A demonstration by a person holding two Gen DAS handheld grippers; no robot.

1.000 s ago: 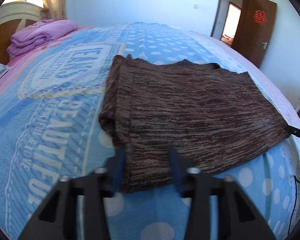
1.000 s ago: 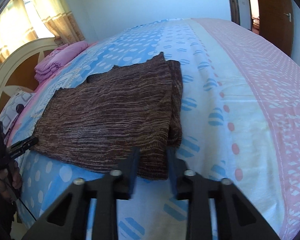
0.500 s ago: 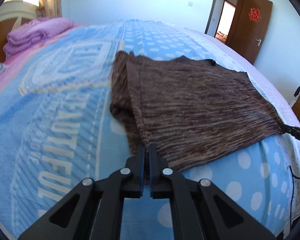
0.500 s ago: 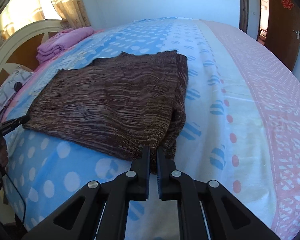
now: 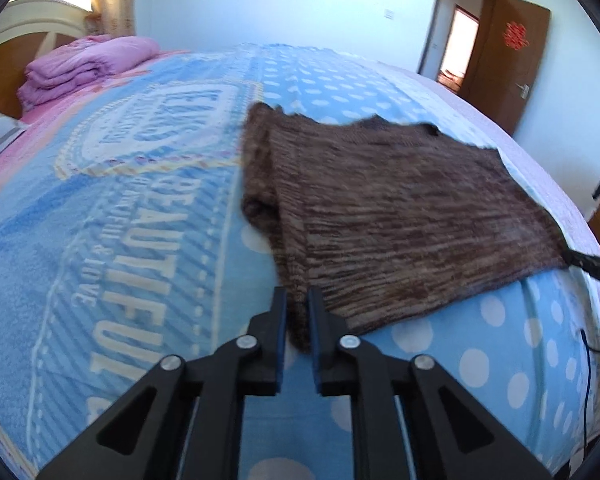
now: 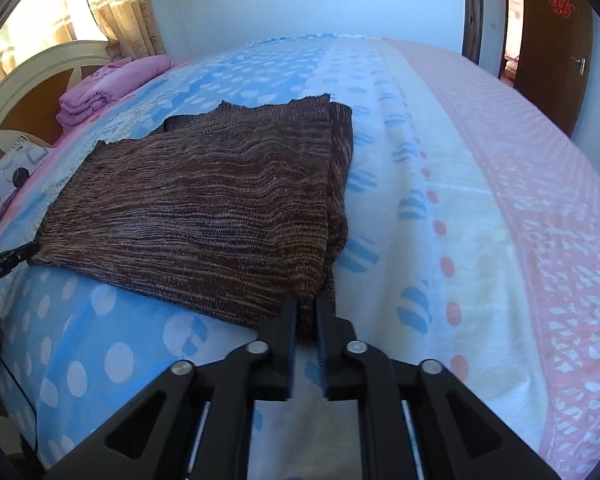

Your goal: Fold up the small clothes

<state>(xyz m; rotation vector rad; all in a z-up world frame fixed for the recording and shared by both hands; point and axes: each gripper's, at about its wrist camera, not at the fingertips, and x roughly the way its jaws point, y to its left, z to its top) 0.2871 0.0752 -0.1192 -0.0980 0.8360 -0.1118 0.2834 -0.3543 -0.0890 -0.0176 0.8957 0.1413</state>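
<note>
A brown striped knit garment (image 5: 400,208) lies spread on the bed; it also shows in the right wrist view (image 6: 204,208). Its sleeves are folded in along both sides. My left gripper (image 5: 297,304) is shut on the garment's near left hem corner. My right gripper (image 6: 306,308) is shut on the near right hem corner. Each gripper's tip shows at the far hem corner in the other view: the right one (image 5: 592,266) and the left one (image 6: 8,260). The pinched corners sit slightly raised off the blanket.
The bed carries a blue dotted blanket with lettering (image 5: 140,240) and a pink patterned stretch (image 6: 520,200). A folded pink quilt (image 5: 88,64) lies by the headboard (image 6: 16,92). A brown door (image 5: 512,56) stands open at the back right.
Both grippers went from open around the hem corners to shut on them. They have since drawn back and lifted the hem a little.
</note>
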